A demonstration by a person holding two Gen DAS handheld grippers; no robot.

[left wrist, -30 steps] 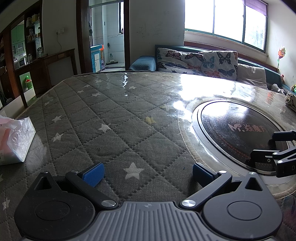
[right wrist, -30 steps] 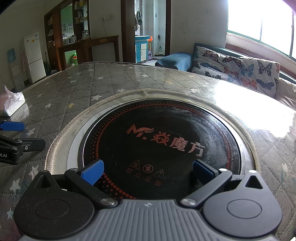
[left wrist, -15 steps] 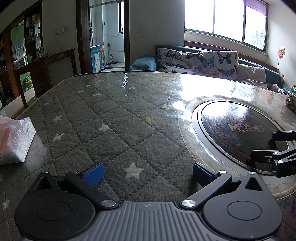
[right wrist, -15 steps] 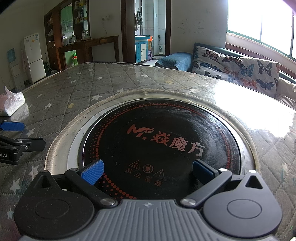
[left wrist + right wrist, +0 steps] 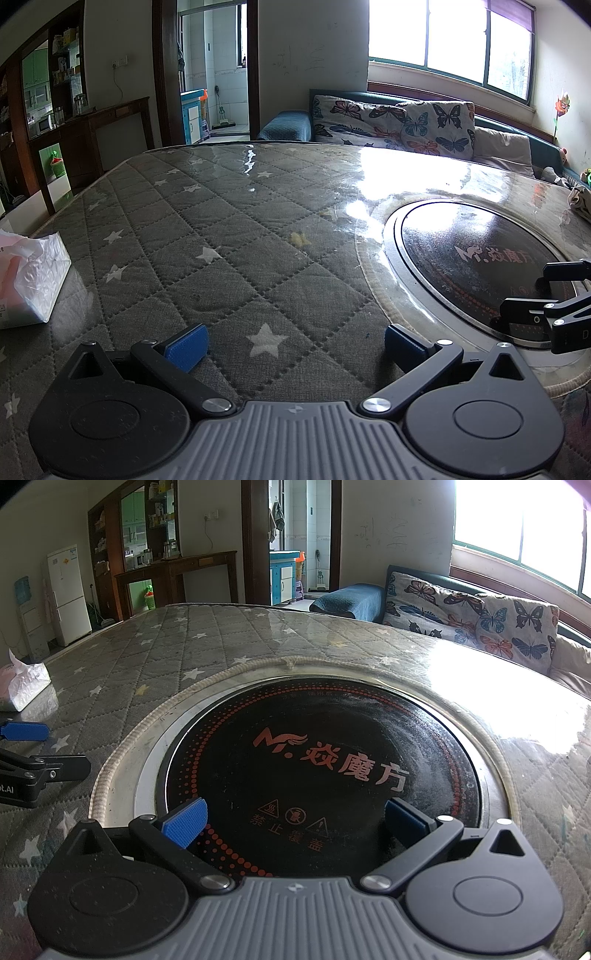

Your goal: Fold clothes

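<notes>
No garment lies on the table in front of me; only a crumpled light cloth [image 5: 580, 202] shows at the far right table edge in the left wrist view. My left gripper [image 5: 293, 345] is open and empty, low over the grey quilted star-pattern table cover [image 5: 207, 236]. My right gripper [image 5: 293, 821] is open and empty, low over the round black cooktop [image 5: 325, 753] set in the table. Each gripper shows in the other's view: the right one [image 5: 554, 295] at the right edge, the left one [image 5: 29, 753] at the left edge.
A white tissue pack [image 5: 29, 280] sits at the table's left edge, also in the right wrist view [image 5: 22, 683]. A sofa with butterfly cushions [image 5: 399, 122] stands behind the table under the window. A dark wood sideboard [image 5: 173, 576] and white fridge [image 5: 68, 594] stand far left.
</notes>
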